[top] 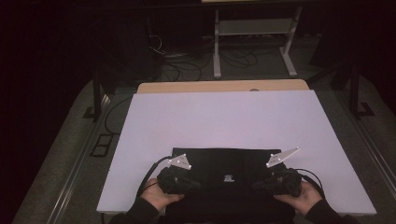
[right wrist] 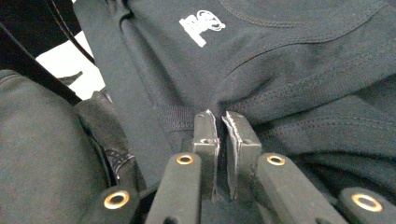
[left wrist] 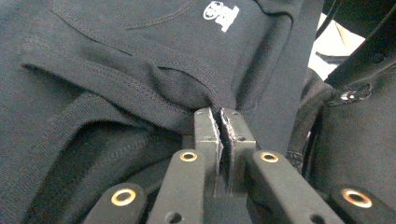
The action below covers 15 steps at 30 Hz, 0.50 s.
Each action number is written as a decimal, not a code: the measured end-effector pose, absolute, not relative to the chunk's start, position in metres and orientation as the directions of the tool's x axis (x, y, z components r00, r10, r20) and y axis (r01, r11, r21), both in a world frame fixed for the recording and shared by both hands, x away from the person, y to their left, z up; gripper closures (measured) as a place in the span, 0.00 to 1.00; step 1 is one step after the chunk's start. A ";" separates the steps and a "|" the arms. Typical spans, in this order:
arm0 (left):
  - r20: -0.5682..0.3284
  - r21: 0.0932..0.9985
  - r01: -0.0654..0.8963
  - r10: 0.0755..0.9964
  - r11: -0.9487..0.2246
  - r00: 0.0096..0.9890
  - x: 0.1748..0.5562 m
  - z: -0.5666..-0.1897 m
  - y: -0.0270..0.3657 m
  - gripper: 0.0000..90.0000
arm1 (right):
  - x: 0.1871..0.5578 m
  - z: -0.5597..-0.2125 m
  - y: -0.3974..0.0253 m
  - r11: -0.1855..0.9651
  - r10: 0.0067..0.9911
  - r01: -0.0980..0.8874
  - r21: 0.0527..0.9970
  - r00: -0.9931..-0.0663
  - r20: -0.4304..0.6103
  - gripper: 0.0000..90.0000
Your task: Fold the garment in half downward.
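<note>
Left tool [left wrist: 219,114] and right tool [right wrist: 220,116] each pinch black garment [top: 224,170] hem at tips; thin bite, fold could slip free onto worktop [top: 224,116] if pulled unevenly.

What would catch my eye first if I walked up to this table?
Probably the black garment with a small white logo, lying at the near edge of the white table. A person's hands come in from below, and the left claw and right claw each pinch a fold of its cloth, one on each side.
</note>
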<state>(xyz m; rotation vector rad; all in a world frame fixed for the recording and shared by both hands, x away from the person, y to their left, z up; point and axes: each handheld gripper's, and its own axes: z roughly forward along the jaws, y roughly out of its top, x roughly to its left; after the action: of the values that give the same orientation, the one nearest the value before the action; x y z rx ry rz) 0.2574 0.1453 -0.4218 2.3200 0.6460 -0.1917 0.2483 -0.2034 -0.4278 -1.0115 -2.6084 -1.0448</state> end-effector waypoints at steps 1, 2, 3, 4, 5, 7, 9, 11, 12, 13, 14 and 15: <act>-0.313 0.597 0.506 0.400 -0.622 0.861 0.257 -0.422 0.145 0.94 | 0.247 -0.428 -0.203 0.527 0.535 0.645 0.553 -0.758 0.374 0.91; -0.315 0.595 0.510 0.404 -0.621 0.859 0.257 -0.422 0.146 0.94 | 0.247 -0.428 -0.203 0.526 0.534 0.645 0.554 -0.758 0.375 0.91; -0.317 0.595 0.514 0.407 -0.618 0.856 0.256 -0.423 0.146 0.94 | 0.246 -0.428 -0.204 0.526 0.535 0.646 0.553 -0.757 0.376 0.91; -0.324 0.592 0.522 0.411 -0.614 0.852 0.256 -0.423 0.146 0.94 | 0.246 -0.428 -0.204 0.527 0.534 0.646 0.552 -0.757 0.376 0.91; -0.324 0.591 0.522 0.411 -0.615 0.852 0.256 -0.423 0.146 0.94 | 0.245 -0.428 -0.204 0.526 0.536 0.649 0.550 -0.755 0.378 0.91; -0.327 0.589 0.524 0.411 -0.615 0.851 0.256 -0.424 0.146 0.94 | 0.245 -0.428 -0.204 0.526 0.538 0.651 0.547 -0.753 0.379 0.91; -0.330 0.585 0.526 0.411 -0.617 0.850 0.257 -0.424 0.147 0.94 | 0.244 -0.429 -0.203 0.528 0.538 0.653 0.543 -0.751 0.382 0.91; -0.340 0.581 0.536 0.417 -0.613 0.843 0.257 -0.425 0.147 0.94 | 0.244 -0.429 -0.203 0.528 0.539 0.654 0.542 -0.751 0.382 0.90; -0.342 0.579 0.541 0.420 -0.610 0.840 0.257 -0.425 0.147 0.93 | 0.244 -0.429 -0.203 0.527 0.539 0.655 0.541 -0.750 0.383 0.90; -0.344 0.578 0.543 0.421 -0.609 0.839 0.257 -0.425 0.147 0.93 | 0.244 -0.429 -0.203 0.527 0.539 0.656 0.541 -0.750 0.384 0.90; -0.344 0.579 0.542 0.420 -0.609 0.840 0.257 -0.425 0.148 0.93 | 0.244 -0.429 -0.203 0.526 0.539 0.656 0.541 -0.749 0.385 0.90; -0.343 0.582 0.542 0.421 -0.606 0.840 0.257 -0.425 0.147 0.93 | 0.244 -0.429 -0.204 0.529 0.538 0.655 0.539 -0.751 0.384 0.90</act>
<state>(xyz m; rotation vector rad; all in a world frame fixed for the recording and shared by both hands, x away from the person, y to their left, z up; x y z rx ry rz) 0.2568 0.1474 -0.4248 2.3079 0.6985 -0.2218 0.2443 -0.2035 -0.4295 -1.0215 -2.5950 -1.0240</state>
